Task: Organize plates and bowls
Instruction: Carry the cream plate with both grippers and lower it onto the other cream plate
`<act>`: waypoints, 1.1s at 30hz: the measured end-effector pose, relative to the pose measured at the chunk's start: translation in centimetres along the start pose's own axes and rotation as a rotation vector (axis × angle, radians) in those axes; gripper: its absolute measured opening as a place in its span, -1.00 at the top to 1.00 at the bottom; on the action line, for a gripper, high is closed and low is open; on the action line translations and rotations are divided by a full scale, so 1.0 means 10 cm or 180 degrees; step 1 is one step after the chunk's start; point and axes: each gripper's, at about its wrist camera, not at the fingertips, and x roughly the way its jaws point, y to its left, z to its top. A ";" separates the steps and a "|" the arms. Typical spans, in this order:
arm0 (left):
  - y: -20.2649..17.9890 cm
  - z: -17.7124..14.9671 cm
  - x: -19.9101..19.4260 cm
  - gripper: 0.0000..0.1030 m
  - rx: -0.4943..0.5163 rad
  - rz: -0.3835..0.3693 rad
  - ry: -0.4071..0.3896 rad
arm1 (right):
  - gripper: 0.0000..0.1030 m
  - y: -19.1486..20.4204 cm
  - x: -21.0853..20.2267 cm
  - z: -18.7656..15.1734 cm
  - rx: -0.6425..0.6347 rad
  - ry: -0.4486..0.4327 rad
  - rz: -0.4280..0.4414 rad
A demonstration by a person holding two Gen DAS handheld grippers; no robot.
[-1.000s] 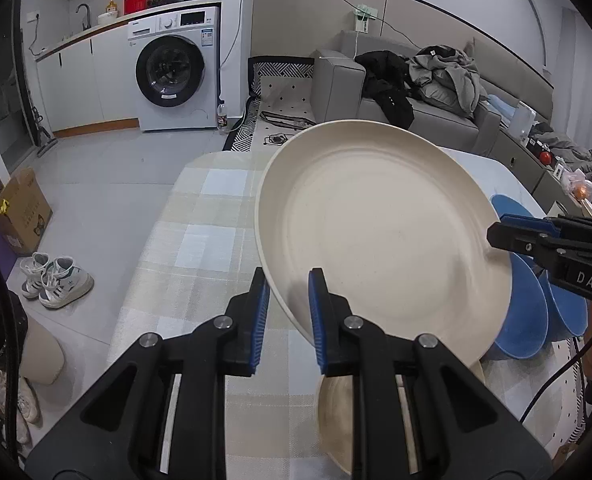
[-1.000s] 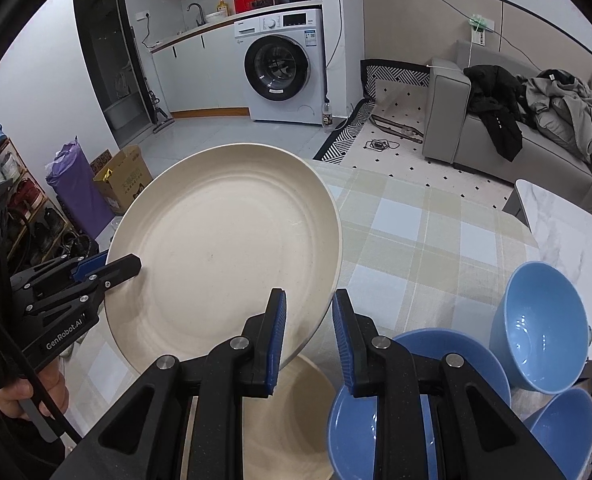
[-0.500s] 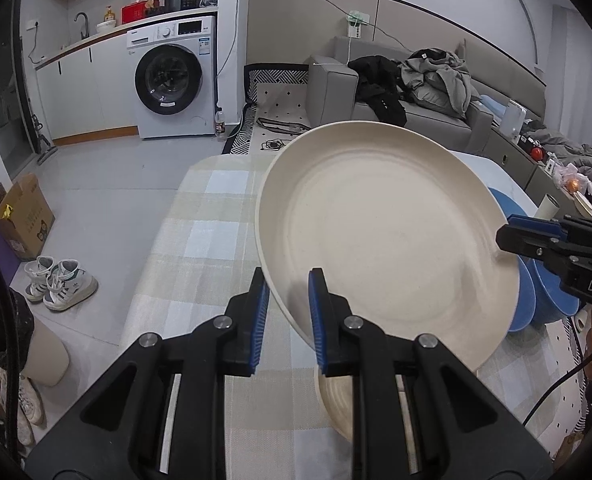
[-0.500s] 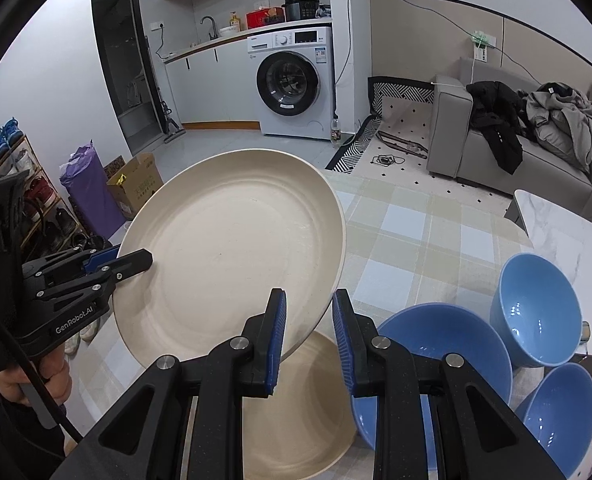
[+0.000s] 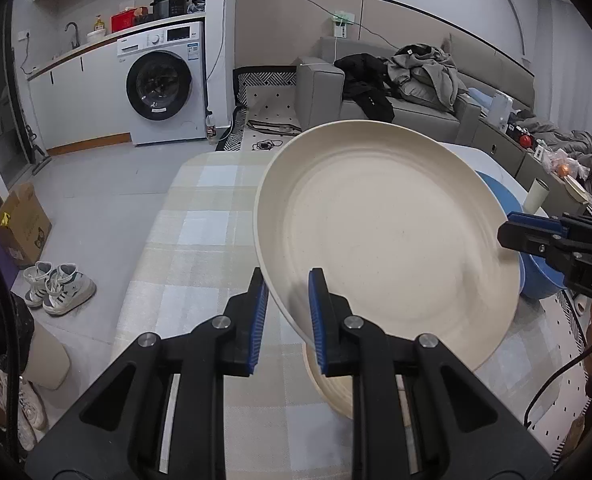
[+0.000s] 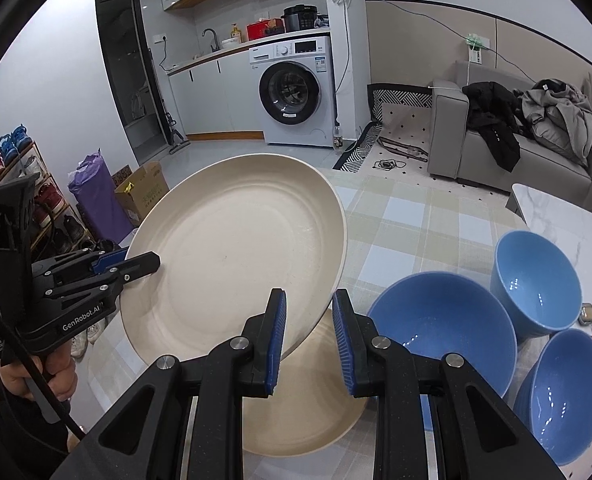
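A large cream plate hangs tilted above the table, held by two opposite rims. My left gripper is shut on its near-left rim and shows at the left of the right wrist view. My right gripper is shut on the other rim and reaches in from the right in the left wrist view. Beneath it a second cream plate lies flat on the checked tablecloth. Three blue bowls stand to the right.
The table's left edge drops to a grey floor with sneakers and a cardboard box. A white marble table adjoins at the right. Farther off are a grey sofa and a washing machine.
Both grippers have carried the cream plate leftward together, away from the blue bowls. The bowls and the lower plate have slid right in the views, and a third bowl now shows fully.
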 end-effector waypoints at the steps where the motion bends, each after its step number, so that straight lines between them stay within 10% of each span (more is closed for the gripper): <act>1: -0.03 -0.01 0.00 0.68 0.0004 -0.0006 0.0001 | 0.52 0.00 -0.02 -0.03 0.0009 -0.0005 -0.0008; 33: -0.08 -0.49 0.52 0.66 0.0287 -0.0226 0.0280 | 0.51 -0.01 -0.03 -0.87 0.0304 0.0037 0.0010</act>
